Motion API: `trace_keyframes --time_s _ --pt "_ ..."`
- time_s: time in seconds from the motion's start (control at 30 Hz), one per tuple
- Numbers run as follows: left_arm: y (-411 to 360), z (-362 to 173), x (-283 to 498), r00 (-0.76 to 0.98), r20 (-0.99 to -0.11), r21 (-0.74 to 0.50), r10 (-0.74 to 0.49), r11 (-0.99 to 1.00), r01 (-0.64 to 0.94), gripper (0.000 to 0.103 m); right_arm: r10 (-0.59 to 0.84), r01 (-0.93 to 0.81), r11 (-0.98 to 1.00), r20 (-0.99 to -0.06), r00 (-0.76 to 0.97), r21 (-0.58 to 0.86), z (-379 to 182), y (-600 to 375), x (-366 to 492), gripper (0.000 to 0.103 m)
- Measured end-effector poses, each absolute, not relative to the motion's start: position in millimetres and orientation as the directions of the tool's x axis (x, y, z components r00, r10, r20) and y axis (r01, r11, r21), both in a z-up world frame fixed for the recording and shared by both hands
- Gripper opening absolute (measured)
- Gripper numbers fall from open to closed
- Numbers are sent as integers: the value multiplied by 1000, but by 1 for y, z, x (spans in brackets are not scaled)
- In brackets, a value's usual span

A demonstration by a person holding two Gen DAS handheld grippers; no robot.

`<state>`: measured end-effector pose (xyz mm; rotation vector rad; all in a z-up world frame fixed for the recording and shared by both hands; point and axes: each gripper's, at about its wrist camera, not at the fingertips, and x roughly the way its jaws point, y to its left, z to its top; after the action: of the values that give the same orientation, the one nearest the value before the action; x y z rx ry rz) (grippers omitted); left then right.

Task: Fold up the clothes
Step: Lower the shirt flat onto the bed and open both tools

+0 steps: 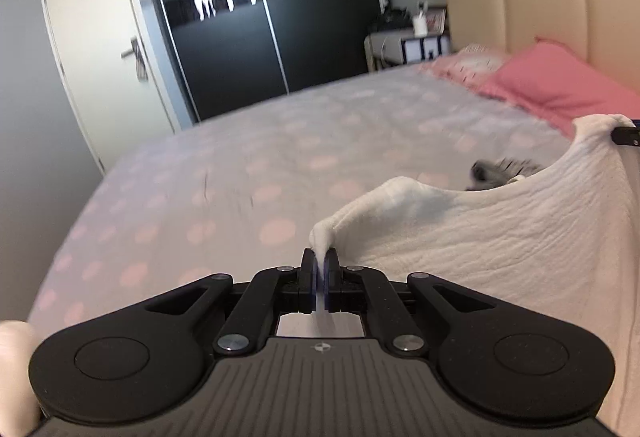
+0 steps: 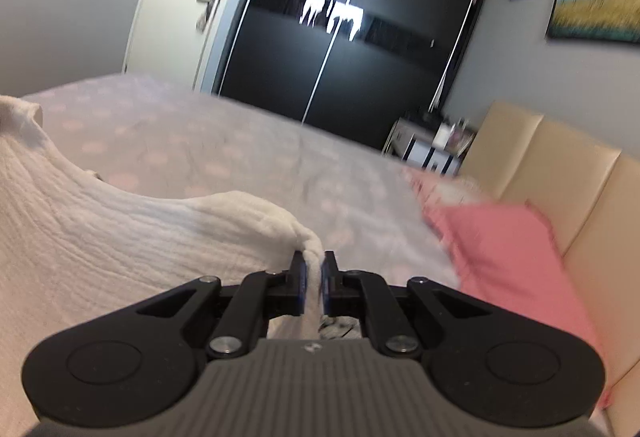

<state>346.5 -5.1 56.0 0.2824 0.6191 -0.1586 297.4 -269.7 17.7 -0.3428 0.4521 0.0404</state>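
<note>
A white textured garment (image 1: pixel 500 237) hangs stretched between my two grippers above the bed. My left gripper (image 1: pixel 320 257) is shut on one pinched corner of it. My right gripper (image 2: pixel 313 261) is shut on the other corner; the cloth (image 2: pixel 120 237) spreads away to its left. The right gripper's tip also shows at the far right of the left wrist view (image 1: pixel 624 135), holding the cloth's far corner. A dark grey striped garment (image 1: pixel 500 173) lies on the bed behind the sagging top edge, mostly hidden.
The bed (image 1: pixel 240 177) has a grey cover with pink dots. Pink pillows (image 1: pixel 552 85) lie against a beige headboard (image 1: pixel 540 9). A black sliding wardrobe (image 1: pixel 260 17), a white door (image 1: pixel 92 37) and a cluttered bedside table (image 1: pixel 408 41) stand beyond the bed.
</note>
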Motion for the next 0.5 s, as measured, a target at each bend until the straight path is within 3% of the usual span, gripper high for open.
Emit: trace_keyframes --time_s 0.2,0.5 --pt "11 -23 389 723 -690 181 -46 955 234 1 -53 -137 948 -565 823 -288 -64 -267 373 9" --pt "14 -87 422 637 -769 126 -43 968 217 2 -31 -171 952 -636 771 -254 -87 -267 425 10"
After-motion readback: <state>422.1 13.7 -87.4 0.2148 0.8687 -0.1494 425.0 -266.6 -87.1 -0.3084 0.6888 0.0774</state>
